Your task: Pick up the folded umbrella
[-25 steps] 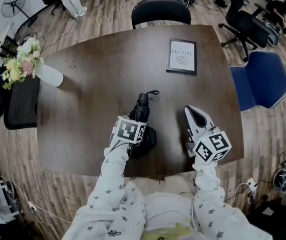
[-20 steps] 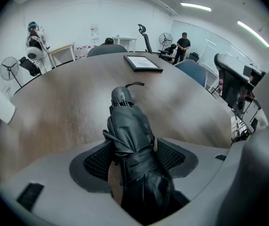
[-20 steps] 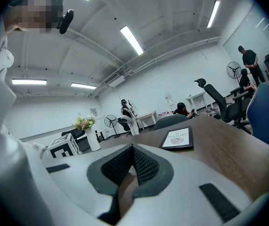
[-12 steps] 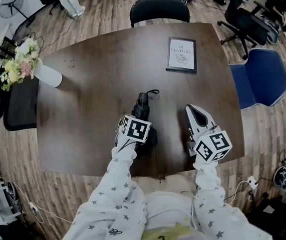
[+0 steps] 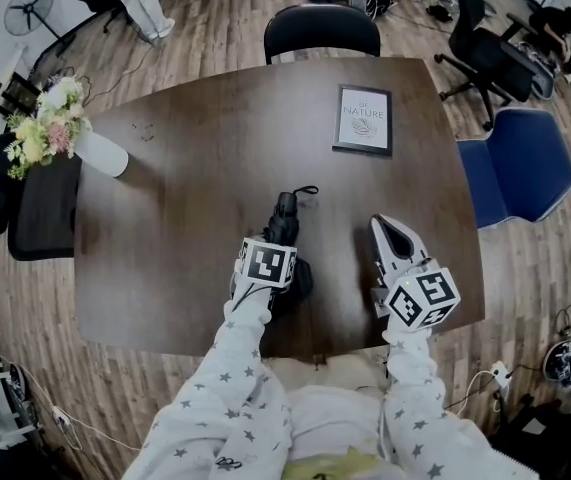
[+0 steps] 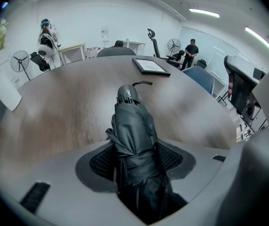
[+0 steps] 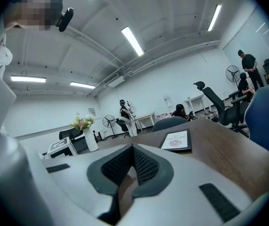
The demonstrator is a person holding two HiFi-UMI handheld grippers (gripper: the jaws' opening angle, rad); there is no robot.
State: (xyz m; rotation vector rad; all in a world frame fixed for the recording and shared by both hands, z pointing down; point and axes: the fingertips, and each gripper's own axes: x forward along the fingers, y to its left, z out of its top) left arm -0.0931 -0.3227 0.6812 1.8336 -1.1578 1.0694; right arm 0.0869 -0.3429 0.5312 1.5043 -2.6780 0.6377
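Observation:
The folded black umbrella (image 5: 283, 216) lies on the dark wooden table (image 5: 185, 168), its handle and wrist loop pointing away from me. My left gripper (image 5: 281, 276) points steeply down over its thick near end. In the left gripper view the umbrella (image 6: 133, 121) fills the space between the jaws, which are closing, and both mesh pads (image 6: 102, 160) touch its fabric by the strap. My right gripper (image 5: 386, 226) rests to the right of the umbrella, apart from it. Its jaws meet at the tips (image 7: 134, 149) with nothing between them.
A framed "Nature" picture (image 5: 365, 116) lies at the table's far right. A white vase of flowers (image 5: 97, 152) stands at the left edge. A black chair (image 5: 320, 23) is behind the table, a blue chair (image 5: 520, 158) to the right, another black one (image 5: 40, 203) to the left.
My left gripper has shifted slightly right, settling over the umbrella's thick end. The right gripper has stayed where it was.

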